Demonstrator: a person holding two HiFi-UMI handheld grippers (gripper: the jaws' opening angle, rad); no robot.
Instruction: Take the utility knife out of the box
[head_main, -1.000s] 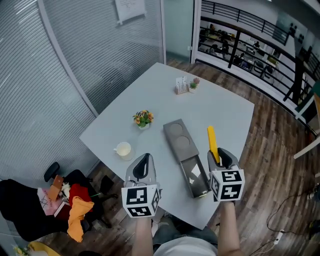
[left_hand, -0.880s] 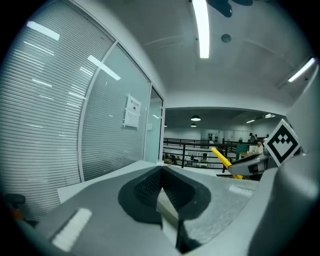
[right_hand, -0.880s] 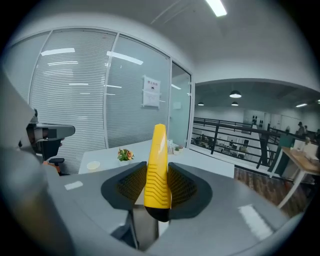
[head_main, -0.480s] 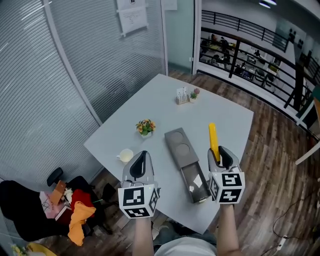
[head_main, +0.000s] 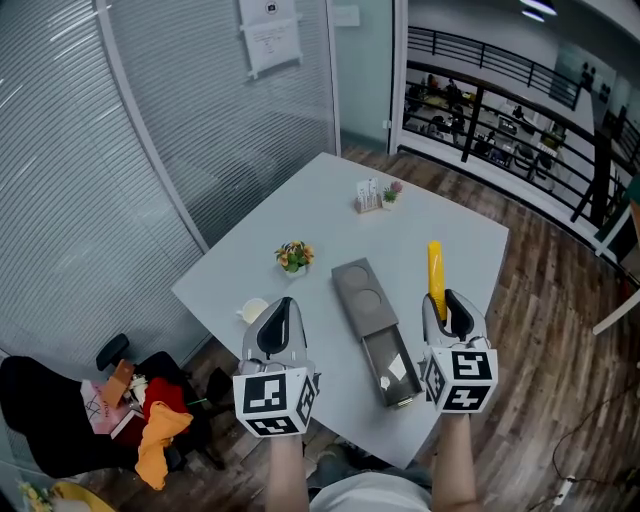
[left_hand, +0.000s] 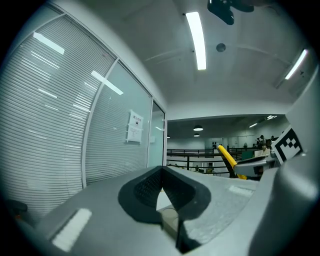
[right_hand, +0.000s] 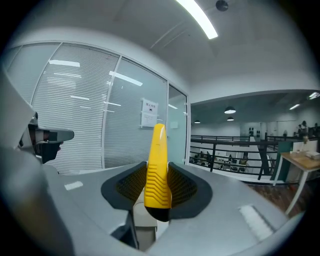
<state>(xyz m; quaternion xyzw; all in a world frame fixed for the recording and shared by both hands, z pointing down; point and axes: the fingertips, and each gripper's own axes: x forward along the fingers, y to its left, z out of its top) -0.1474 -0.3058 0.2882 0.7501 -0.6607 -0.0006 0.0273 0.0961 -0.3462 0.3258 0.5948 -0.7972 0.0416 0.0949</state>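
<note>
My right gripper (head_main: 451, 308) is shut on the yellow utility knife (head_main: 436, 274), which sticks up and forward out of the jaws, high above the table. The same knife (right_hand: 158, 165) fills the middle of the right gripper view, pinched between the black pads. The grey box (head_main: 370, 316) lies on the white table (head_main: 300, 220), its tray slid out toward me with a clear wrapper inside. My left gripper (head_main: 277, 331) hangs to the left of the box, shut with nothing between its pads (left_hand: 161, 189).
On the table stand a small flower pot (head_main: 294, 257), a white cup (head_main: 252, 311) near the left edge and a card holder with a little plant (head_main: 372, 195) at the far side. A chair with red and orange clothes (head_main: 150, 420) sits on the floor at the left.
Both grippers have risen with the view; the knife in my right gripper has lifted higher and a little right. The box stays put on the table.
</note>
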